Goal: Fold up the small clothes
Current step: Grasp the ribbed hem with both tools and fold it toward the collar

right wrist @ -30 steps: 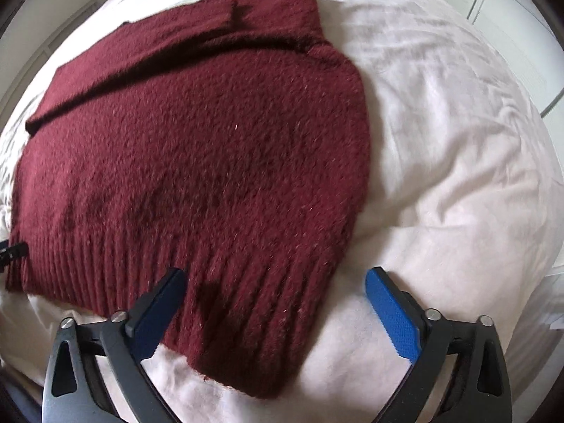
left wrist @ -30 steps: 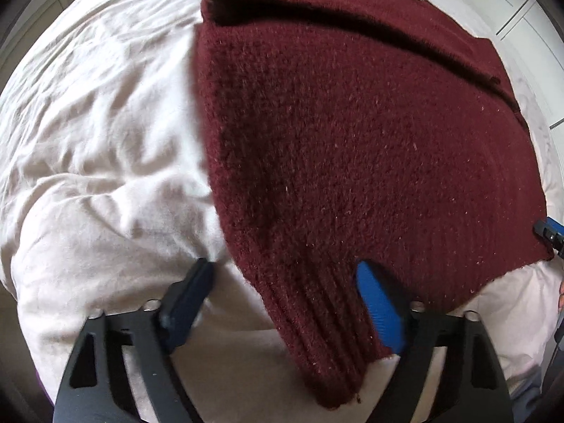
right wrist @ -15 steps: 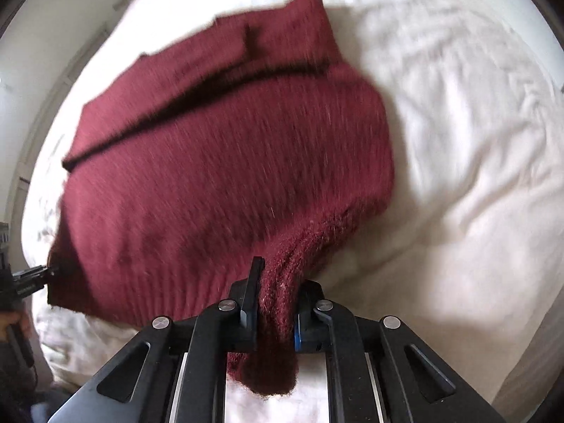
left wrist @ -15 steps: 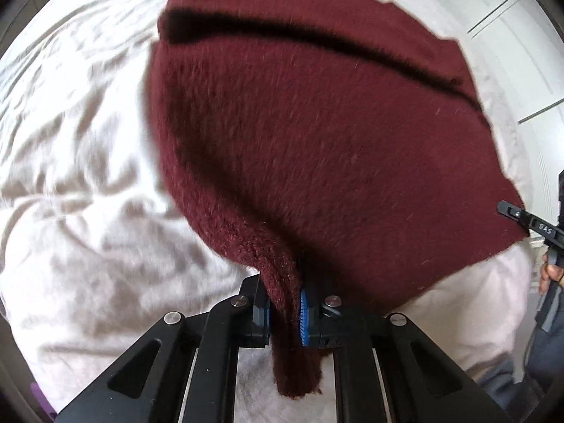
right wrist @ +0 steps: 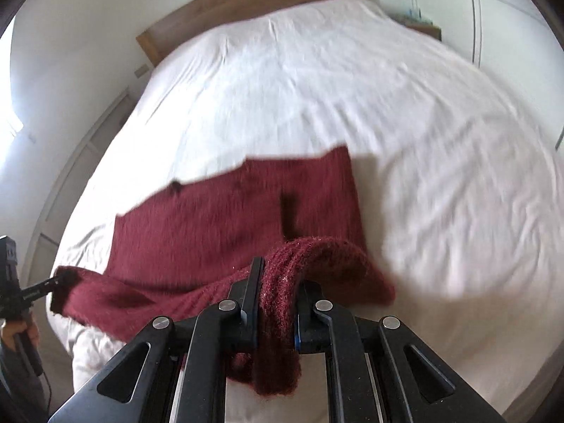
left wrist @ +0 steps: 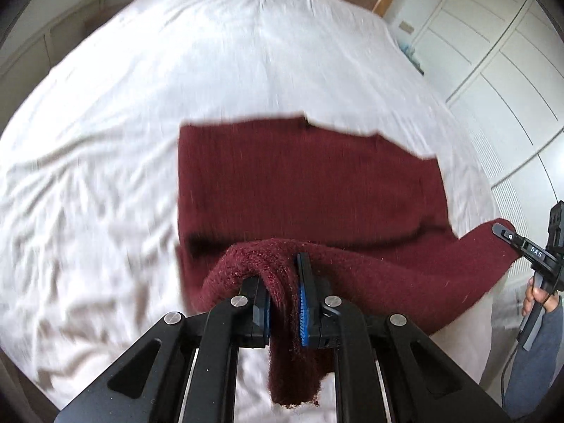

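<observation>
**Hem of a knitted garment raised at both corners above a bed**

Sweater (left wrist: 310,190), dark red and knitted, is shown lying on the white sheet of a bed (left wrist: 218,63), with its far part flat and its near ribbed hem lifted clear of the sheet. The hem is held at two points. By the left gripper (left wrist: 284,296) one corner of the hem is pinched, the fingers (left wrist: 304,299) being closed almost completely with only the bunched knit between them; a short tail of fabric hangs below the grip. By the right gripper (right wrist: 276,308) the opposite corner is held in the same way, its fingers (right wrist: 252,299) pressed tight on a roll of ribbing. In the left wrist view the right gripper is seen at the right edge, carried by a hand (left wrist: 539,294) in a grey-blue sleeve, and the hem is seen stretched between the two grips.

The relation on which the next move is judged to turn is as follows: the hem runs crosswise, from one gripper to the other, while the body of the sweater extends straight ahead of both sets of fingers toward the wooden headboard (right wrist: 246,3). Neither hand is nearer the far edge. A fold would therefore probably be made by carrying both corners forward together, level with each other, over the flat part. Both views are blurred, so finer detail of the far edge cannot be told.
</observation>
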Action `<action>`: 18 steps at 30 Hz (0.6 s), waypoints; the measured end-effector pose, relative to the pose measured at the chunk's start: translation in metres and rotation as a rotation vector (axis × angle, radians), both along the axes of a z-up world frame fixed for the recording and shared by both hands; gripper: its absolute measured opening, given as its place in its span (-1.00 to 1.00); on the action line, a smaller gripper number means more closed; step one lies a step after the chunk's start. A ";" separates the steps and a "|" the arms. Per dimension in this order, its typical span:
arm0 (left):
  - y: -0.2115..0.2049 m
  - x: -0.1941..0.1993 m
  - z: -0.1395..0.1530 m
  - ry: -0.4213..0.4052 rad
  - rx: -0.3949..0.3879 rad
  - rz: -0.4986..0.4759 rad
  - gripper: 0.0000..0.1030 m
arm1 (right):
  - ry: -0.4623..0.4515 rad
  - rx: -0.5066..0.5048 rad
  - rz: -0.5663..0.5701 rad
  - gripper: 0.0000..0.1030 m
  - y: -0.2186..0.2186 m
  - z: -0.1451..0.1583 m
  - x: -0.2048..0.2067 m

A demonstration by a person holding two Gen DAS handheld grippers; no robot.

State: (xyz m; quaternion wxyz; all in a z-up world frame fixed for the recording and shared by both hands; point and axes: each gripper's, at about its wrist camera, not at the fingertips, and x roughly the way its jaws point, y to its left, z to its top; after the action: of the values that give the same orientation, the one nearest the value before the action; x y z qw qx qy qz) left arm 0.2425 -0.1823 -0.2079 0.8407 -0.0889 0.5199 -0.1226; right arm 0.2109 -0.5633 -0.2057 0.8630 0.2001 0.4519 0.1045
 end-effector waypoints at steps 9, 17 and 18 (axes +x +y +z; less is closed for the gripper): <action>0.036 0.069 -0.010 -0.007 0.050 0.055 -0.82 | 0.026 -0.051 0.002 -0.76 0.011 -0.002 0.083; 0.047 0.101 -0.054 0.051 0.153 0.071 -0.81 | 0.146 -0.138 0.037 -0.76 0.037 -0.050 0.135; 0.045 0.104 -0.061 0.053 0.174 0.070 -0.80 | 0.160 -0.149 0.038 -0.76 0.039 -0.056 0.138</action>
State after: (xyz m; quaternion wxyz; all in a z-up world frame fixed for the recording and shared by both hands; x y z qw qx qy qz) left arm 0.3464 -0.1374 -0.2689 0.8349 -0.0368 0.5472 -0.0454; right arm 0.3493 -0.5245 -0.2614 0.8347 0.1345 0.5294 0.0705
